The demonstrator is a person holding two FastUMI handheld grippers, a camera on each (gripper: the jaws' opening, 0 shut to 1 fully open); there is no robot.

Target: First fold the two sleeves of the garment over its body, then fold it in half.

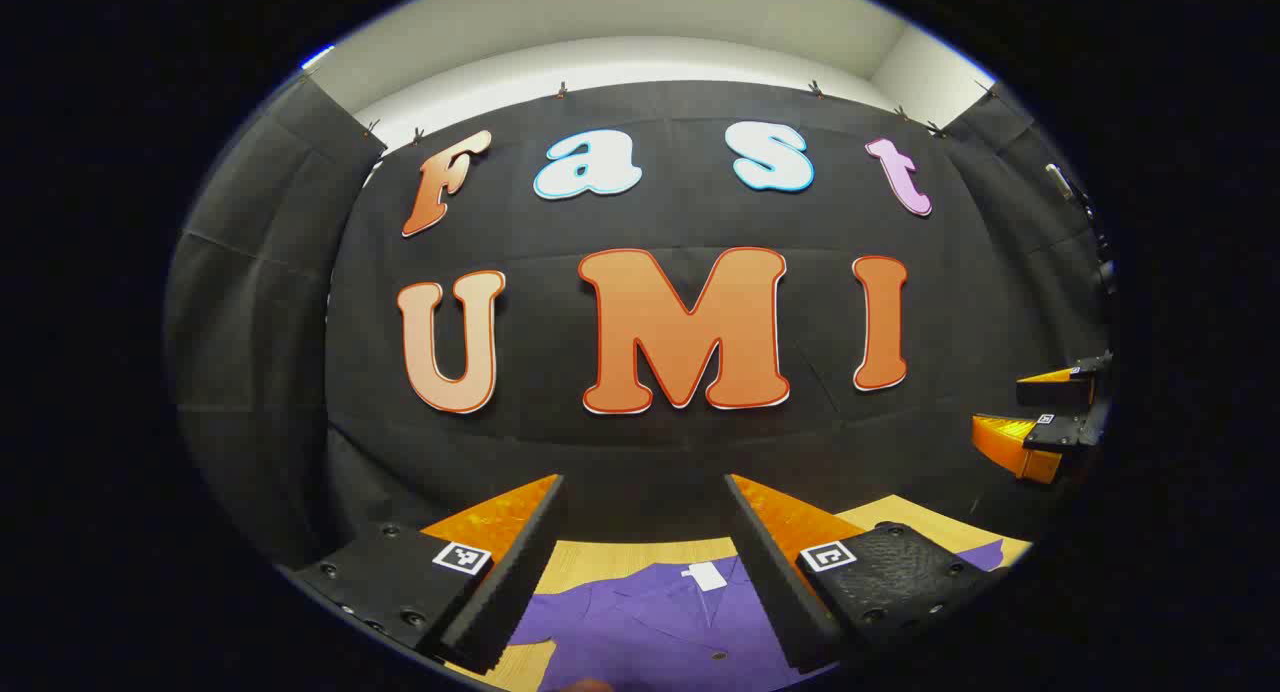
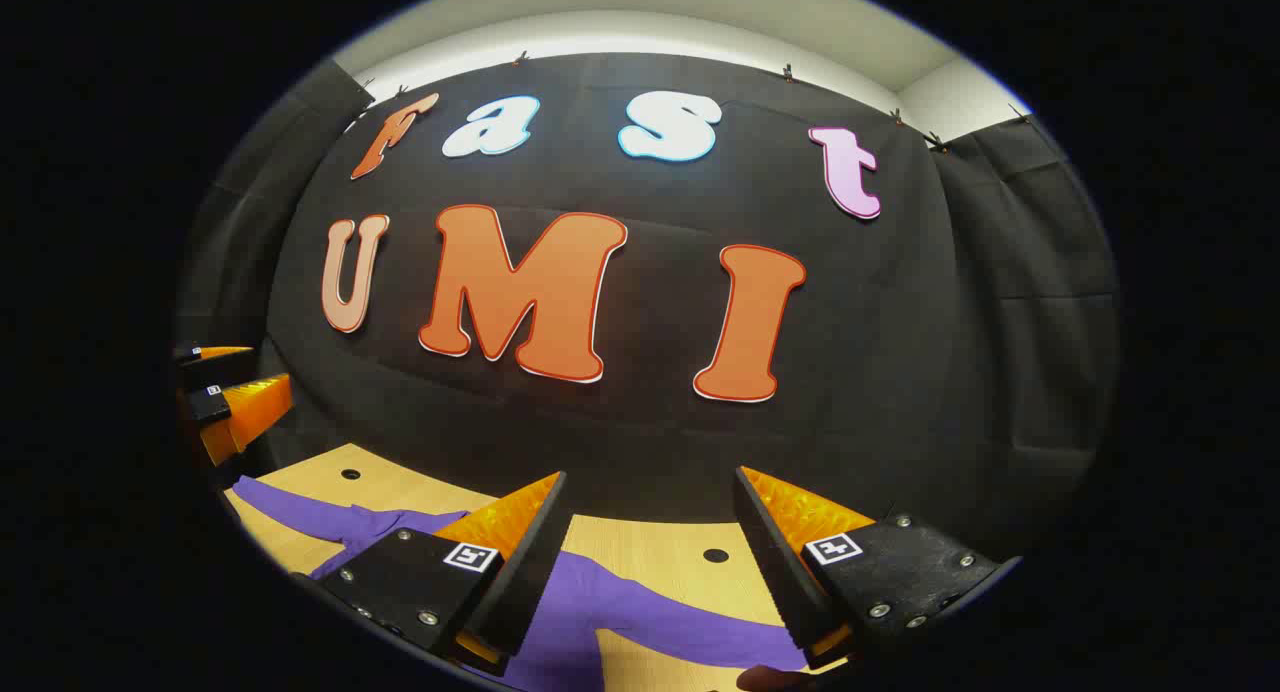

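Note:
A purple garment (image 1: 650, 622) lies flat on the wooden table (image 1: 610, 557), with a white label at its collar (image 1: 706, 575). My left gripper (image 1: 640, 492) hangs open above the collar, nothing between its fingers. In the right gripper view one purple sleeve (image 2: 660, 612) stretches across the table under my right gripper (image 2: 650, 487), which is open and holds nothing. The garment's other part (image 2: 310, 517) runs off to the left there. Each gripper appears at the edge of the other's view: the right gripper (image 1: 1050, 422) and the left gripper (image 2: 225, 392), both raised off the table.
The wooden table (image 2: 660, 552) has small round holes (image 2: 715, 555) near its far edge. The black cloth booth wall stands close behind the table. A fingertip (image 2: 770, 680) shows at the bottom of the right gripper view.

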